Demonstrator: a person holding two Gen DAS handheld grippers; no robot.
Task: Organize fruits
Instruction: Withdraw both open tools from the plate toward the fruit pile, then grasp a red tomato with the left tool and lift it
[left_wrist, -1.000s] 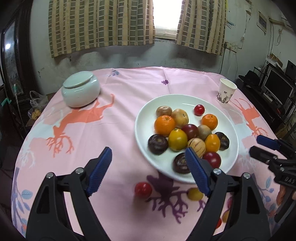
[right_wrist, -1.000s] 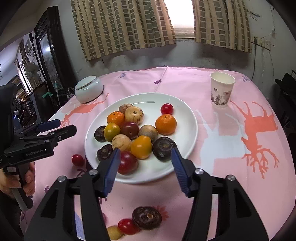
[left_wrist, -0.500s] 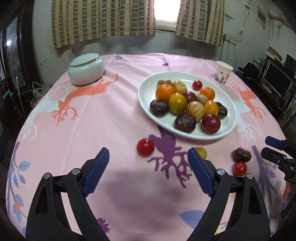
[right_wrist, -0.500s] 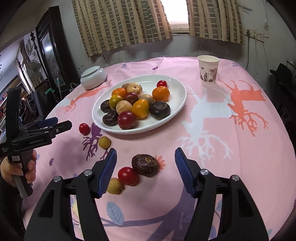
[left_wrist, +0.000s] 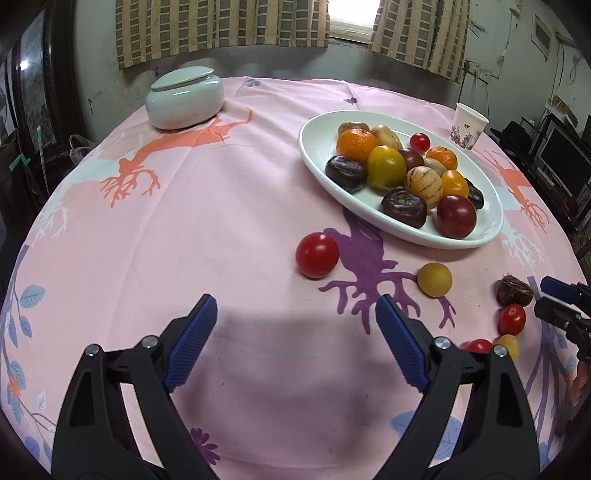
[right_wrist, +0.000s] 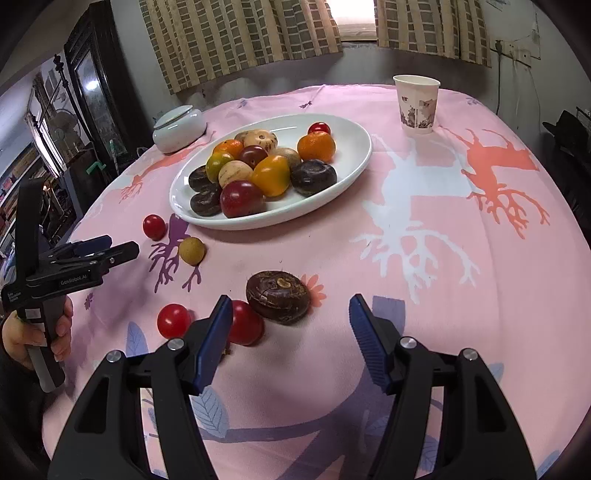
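On the pink-clothed surface, your left claw hangs spread wide and holds nothing, and your right claw is likewise spread and empty. A white plate carries most of the fruits, piled touching one another. Loose on the cloth lie a dark brown fruit just ahead of your right claw, a red tomato touching it, and another red tomato nearby. Closer to the plate sit a yellow fruit and a larger red tomato. A lidded ceramic jar and a paper cup stand beyond.
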